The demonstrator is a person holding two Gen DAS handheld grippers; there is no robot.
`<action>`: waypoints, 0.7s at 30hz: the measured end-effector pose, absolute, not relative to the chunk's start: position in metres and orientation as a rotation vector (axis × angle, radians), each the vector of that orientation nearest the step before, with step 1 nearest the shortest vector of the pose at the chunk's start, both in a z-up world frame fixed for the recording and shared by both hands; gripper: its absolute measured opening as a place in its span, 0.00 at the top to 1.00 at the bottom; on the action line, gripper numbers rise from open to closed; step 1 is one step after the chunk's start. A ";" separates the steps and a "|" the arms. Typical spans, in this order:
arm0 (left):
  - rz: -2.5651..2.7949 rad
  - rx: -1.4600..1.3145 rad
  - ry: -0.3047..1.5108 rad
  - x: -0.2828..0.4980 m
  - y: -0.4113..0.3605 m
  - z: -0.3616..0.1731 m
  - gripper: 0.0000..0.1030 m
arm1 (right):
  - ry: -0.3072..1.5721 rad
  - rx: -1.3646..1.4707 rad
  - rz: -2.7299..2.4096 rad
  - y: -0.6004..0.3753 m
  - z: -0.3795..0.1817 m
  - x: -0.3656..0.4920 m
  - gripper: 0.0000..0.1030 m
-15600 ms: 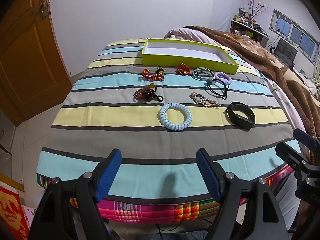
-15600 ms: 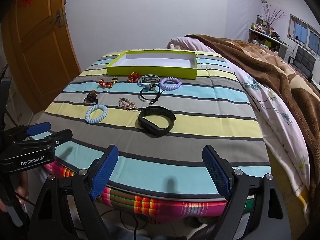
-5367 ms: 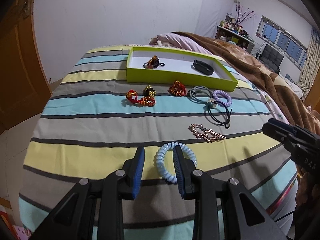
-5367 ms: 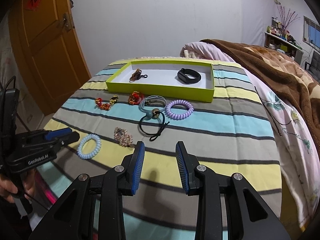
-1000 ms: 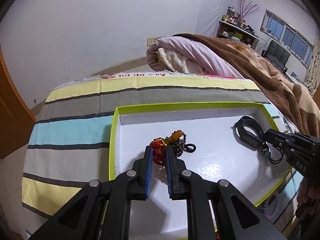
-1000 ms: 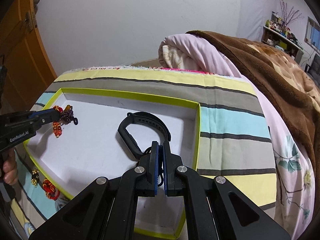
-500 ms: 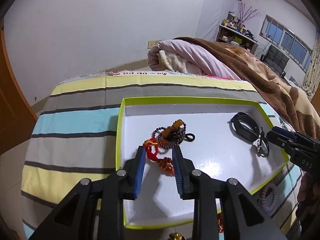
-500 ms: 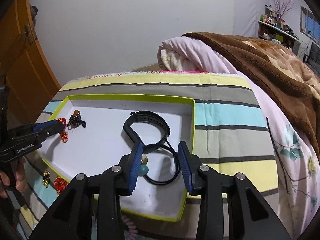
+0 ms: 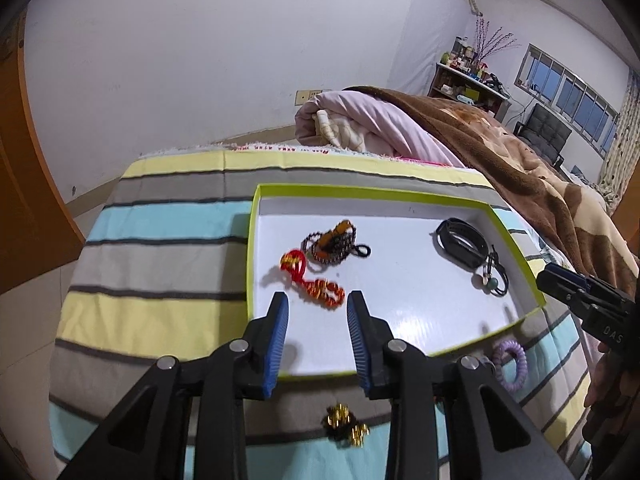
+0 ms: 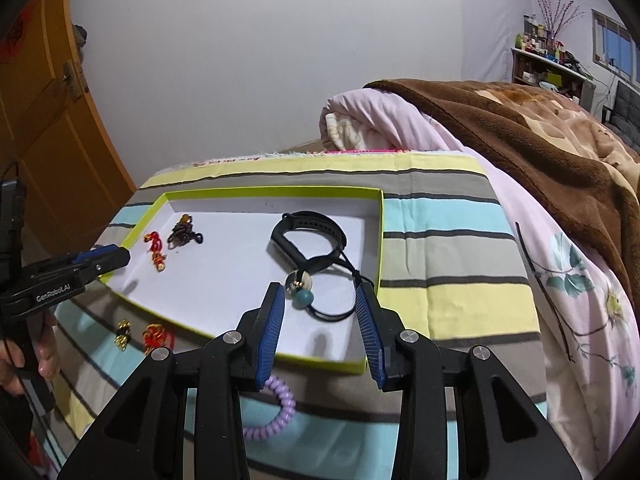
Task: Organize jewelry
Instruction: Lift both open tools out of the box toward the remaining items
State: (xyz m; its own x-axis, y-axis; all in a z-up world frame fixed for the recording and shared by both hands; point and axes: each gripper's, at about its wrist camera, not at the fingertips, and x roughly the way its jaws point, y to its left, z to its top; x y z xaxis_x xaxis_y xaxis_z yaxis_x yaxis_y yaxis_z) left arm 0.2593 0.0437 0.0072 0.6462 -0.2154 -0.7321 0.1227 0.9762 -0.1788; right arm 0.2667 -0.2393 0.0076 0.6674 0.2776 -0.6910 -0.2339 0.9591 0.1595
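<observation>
Jewelry-wise: red bracelet [image 9: 314, 282] lies mid-frame in the green tray [image 9: 253, 240]; left hand-held gripper [image 9: 316, 320] is opening with nothing between its jaws; right hand-held gripper [image 10: 320, 312] released, black hair tie [image 10: 332, 300] below it.

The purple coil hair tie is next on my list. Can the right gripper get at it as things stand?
Probably yes: the purple spiral plastic hair tie lies uncovered on the striped bedspread, just under the open, empty right gripper.
</observation>
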 end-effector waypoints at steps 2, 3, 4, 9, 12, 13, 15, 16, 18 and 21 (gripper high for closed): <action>-0.197 -0.119 0.839 0.251 0.044 0.009 0.69 | 0.783 0.065 0.298 -0.241 0.011 0.258 0.63; -0.197 -0.117 0.831 0.245 0.044 0.011 0.69 | 0.775 0.064 0.302 -0.241 0.014 0.253 0.63; -0.198 -0.114 0.825 0.239 0.043 0.013 0.69 | 0.768 0.063 0.306 -0.241 0.016 0.248 0.63; -0.177 -0.113 0.789 0.206 0.040 0.019 0.69 | 0.748 0.065 0.326 -0.239 0.025 0.221 0.63; -0.167 -0.113 0.773 0.187 0.037 0.024 0.69 | 0.720 0.065 0.340 -0.237 0.032 0.199 0.63; -0.157 -0.107 0.772 0.181 0.036 0.024 0.69 | 0.715 0.061 0.343 -0.236 0.033 0.193 0.63; -0.133 -0.088 0.769 0.168 0.034 0.024 0.69 | 0.705 0.058 0.361 -0.234 0.034 0.178 0.63; -0.134 -0.091 0.761 0.161 0.034 0.025 0.69 | 0.707 0.056 0.365 -0.233 0.034 0.172 0.63; -0.120 -0.077 0.758 0.148 0.033 0.024 0.69 | 0.709 0.057 0.375 -0.231 0.033 0.161 0.63; -0.113 -0.080 0.749 0.128 0.034 0.025 0.69 | 0.714 0.073 0.398 -0.231 0.030 0.143 0.62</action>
